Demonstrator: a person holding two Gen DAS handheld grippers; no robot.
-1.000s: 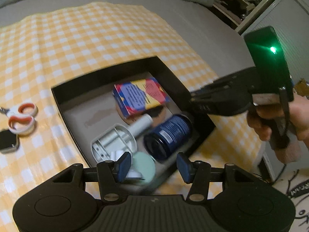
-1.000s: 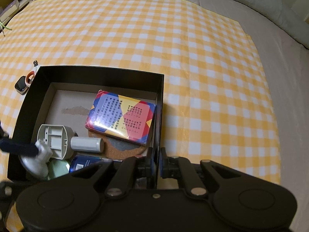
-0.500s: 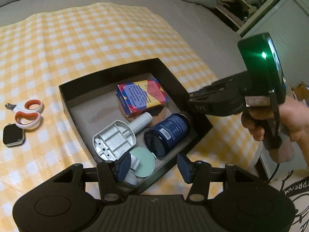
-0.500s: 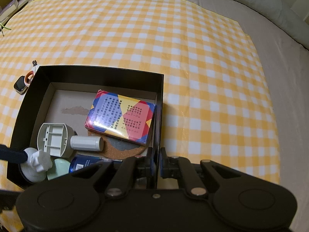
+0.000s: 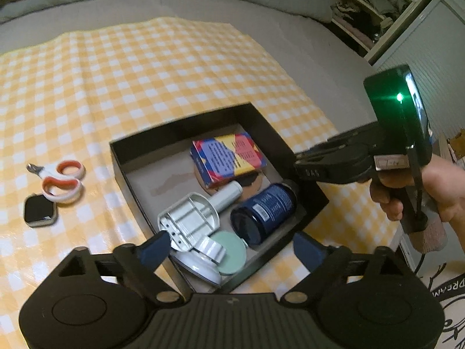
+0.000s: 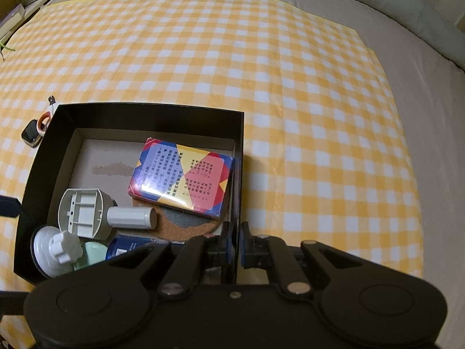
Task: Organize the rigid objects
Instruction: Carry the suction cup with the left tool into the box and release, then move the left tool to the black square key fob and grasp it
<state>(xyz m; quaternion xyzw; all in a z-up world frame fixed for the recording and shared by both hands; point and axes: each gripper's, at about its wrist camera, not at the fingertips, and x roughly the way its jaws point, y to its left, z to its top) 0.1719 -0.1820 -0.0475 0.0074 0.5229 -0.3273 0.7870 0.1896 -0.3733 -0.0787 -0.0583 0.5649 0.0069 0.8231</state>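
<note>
The right wrist view showed the right hand-held gripper [image 6: 234, 242] clenched on the black box's [image 6: 240, 157] wall, while only the left view showed the left hand-held gripper [image 5: 229, 248] opening, nothing between its jaws, above the white knob [image 5: 210, 250] lying inside.

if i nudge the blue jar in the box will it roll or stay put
The blue jar lies on its side, so it could roll. The box wall and the white tube flank it, so probably not far. Its glossy surface may be slippery.
</note>
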